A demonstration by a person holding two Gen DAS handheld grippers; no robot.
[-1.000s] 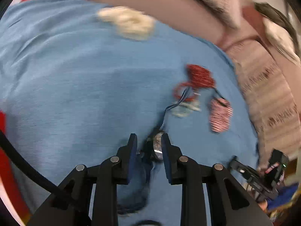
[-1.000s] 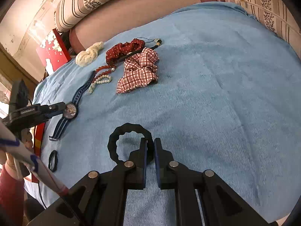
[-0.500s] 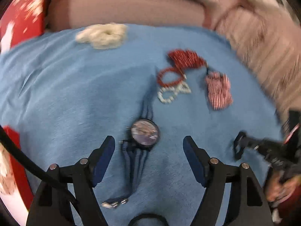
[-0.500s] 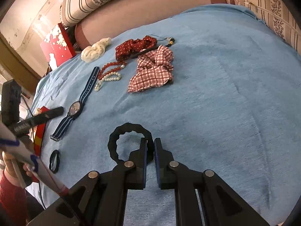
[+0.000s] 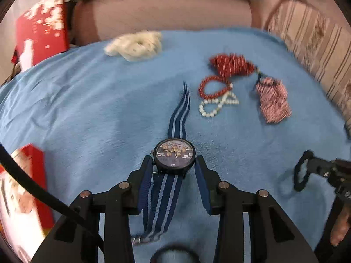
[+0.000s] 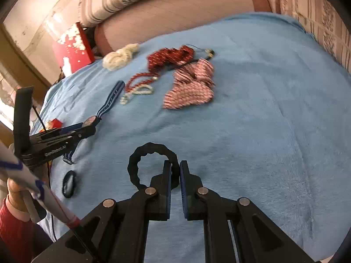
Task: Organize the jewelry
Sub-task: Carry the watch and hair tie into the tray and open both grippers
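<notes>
Left wrist view: we have the left gripper [image 5: 174,173] over the watch [image 5: 174,156], which lies flat on the blue blanket [image 5: 87,114] with its striped strap running up and down between the 2 fingers. The jaws are closing, the watch case sits between the pads, and a sliver of gap shows on each side, so we read no contact yet. Beyond the strap tip lie a red bead bracelet [image 5: 214,87] and a white bead bracelet [image 5: 217,105], touching each other; a dark red scrunchie [image 5: 232,65], a checked scrunchie [image 5: 274,103] and a cream scrunchie [image 5: 133,45] sit farther off. The right gripper [image 5: 311,168] enters at the right edge carrying a black scrunchie [image 5: 300,175].

Right wrist view: the right gripper [image 6: 174,175] is clenched on the black scrunchie [image 6: 151,164], the ring hanging off to the left of its fingers (held clear of the blanket, as far as we can tell). A small black hair tie [image 6: 69,184] lies near the left gripper [image 6: 87,130], which is at the watch [image 6: 92,120].

Step in hand, by our judgement: regrasping the watch at its case. The next move calls for the pads to seat squarely on the case rim before lifting, since the strap is limp and will trail.
</notes>
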